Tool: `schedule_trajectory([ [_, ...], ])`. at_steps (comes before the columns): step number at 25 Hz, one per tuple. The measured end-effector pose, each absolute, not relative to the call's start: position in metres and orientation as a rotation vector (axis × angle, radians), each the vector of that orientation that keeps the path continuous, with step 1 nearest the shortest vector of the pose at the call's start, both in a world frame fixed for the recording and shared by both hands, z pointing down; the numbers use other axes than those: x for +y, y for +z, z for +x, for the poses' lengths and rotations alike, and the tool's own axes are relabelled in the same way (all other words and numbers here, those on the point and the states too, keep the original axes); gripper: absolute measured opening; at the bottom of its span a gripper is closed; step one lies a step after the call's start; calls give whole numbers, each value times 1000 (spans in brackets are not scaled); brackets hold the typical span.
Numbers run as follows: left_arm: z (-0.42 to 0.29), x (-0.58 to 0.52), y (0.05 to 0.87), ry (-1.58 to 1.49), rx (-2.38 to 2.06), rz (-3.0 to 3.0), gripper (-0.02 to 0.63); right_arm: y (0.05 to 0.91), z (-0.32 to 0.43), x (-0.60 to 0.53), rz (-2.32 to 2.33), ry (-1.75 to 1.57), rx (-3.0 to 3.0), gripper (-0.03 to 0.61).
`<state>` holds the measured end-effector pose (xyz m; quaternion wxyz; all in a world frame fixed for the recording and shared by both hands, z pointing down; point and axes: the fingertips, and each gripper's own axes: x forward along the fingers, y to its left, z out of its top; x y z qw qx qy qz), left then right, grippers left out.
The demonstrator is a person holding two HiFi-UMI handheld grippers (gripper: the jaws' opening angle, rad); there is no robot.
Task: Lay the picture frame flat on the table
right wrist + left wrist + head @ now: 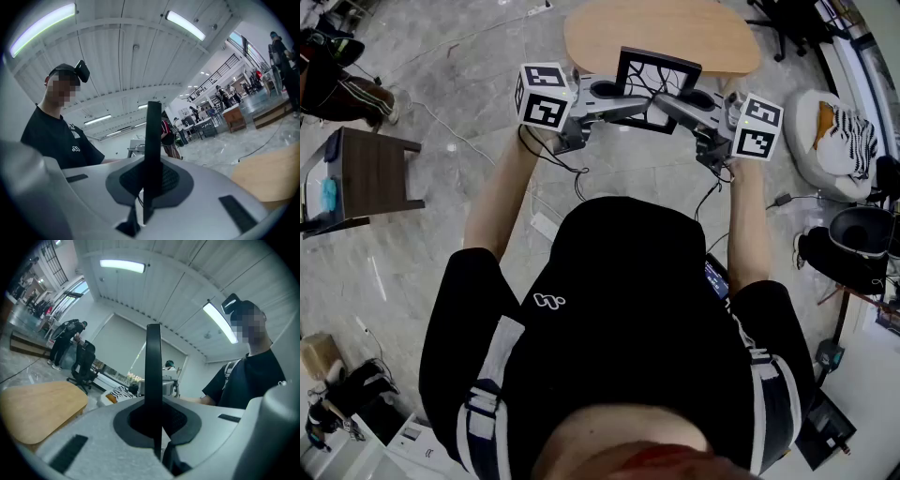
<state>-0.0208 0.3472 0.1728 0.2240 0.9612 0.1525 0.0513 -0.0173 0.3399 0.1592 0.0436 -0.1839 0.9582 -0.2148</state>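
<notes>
A black picture frame (656,86) with a branch-like picture stands upright between my two grippers, at the near edge of the oval wooden table (675,33). My left gripper (623,103) is shut on its left side and my right gripper (677,105) on its right side. In the left gripper view the frame (153,362) shows edge-on as a thin black bar pinched between the jaws of the gripper (157,427), with the table (37,404) at lower left. The right gripper view shows the same bar (152,140) clamped in the gripper (149,187), with the table (272,173) at right.
A dark side table (375,178) stands on the marble floor at left. At right are a white cushion with a striped cloth (839,131) and a black bin (862,234). An office chair (783,23) stands beyond the table. Cables trail over the floor.
</notes>
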Motion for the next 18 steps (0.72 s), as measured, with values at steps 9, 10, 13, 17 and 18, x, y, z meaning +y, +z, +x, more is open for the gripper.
schedule_trajectory([
  [9, -21, 340, 177, 131, 399, 2640, 18, 162, -17, 334, -572, -692, 2908, 21],
  [10, -20, 340, 178, 131, 399, 2635, 18, 164, -16, 333, -575, -700, 2900, 21],
  [13, -20, 338, 184, 152, 404, 2617, 18, 171, -15, 331, -593, -728, 2883, 21],
  [17, -18, 336, 192, 183, 412, 2596, 18, 179, -13, 328, -630, -772, 2848, 21],
  [18, -18, 336, 194, 189, 415, 2593, 18, 181, -12, 328, -638, -780, 2837, 21],
])
